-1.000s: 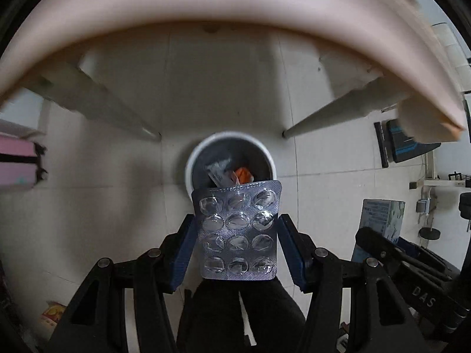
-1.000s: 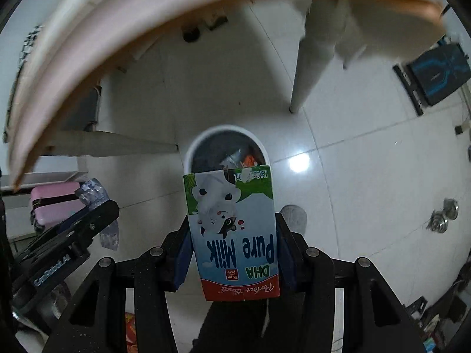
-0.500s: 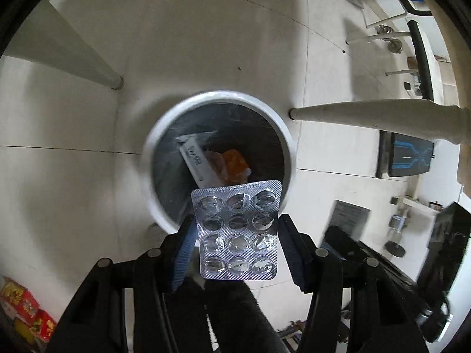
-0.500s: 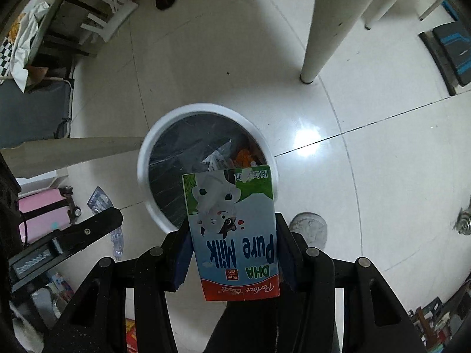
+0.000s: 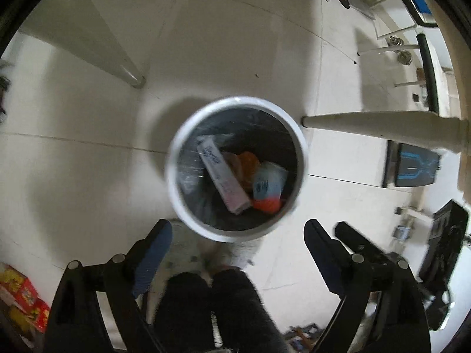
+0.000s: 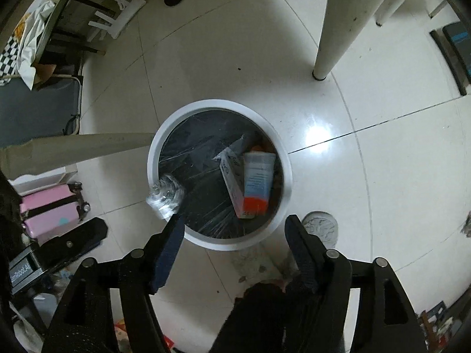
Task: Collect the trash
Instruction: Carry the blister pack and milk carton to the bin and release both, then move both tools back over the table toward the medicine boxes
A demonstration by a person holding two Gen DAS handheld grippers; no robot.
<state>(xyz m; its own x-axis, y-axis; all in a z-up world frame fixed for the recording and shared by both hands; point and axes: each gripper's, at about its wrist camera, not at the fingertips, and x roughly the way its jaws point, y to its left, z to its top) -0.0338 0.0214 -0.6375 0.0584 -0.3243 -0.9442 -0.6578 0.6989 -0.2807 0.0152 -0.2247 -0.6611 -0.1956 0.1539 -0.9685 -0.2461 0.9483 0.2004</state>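
A white round trash bin (image 5: 176, 158) with a black liner stands on the tiled floor below both grippers; it also shows in the right wrist view (image 6: 153, 158). Inside lie the milk carton (image 6: 257, 185), blurred in the left wrist view (image 5: 268, 185), a white box (image 5: 222, 181) and an orange wrapper (image 5: 248, 161). The silver blister pack (image 6: 166, 198) is in the air at the bin's left rim. My left gripper (image 5: 237, 239) is open and empty above the bin's near rim. My right gripper (image 6: 234, 231) is open and empty too.
White table legs (image 5: 379, 126) (image 6: 335, 26) stand beside the bin. A pink suitcase (image 6: 50, 211) is at the left, the other gripper (image 6: 56, 250) below it. Red and yellow boxes (image 5: 20, 300) lie on the floor. A round floor drain (image 6: 319, 228) is right of the bin.
Both grippers opened. The milk carton dropped from the right gripper into the bin. The blister pack left the left gripper and is falling at the bin's rim. The cameras came nearer the bin.
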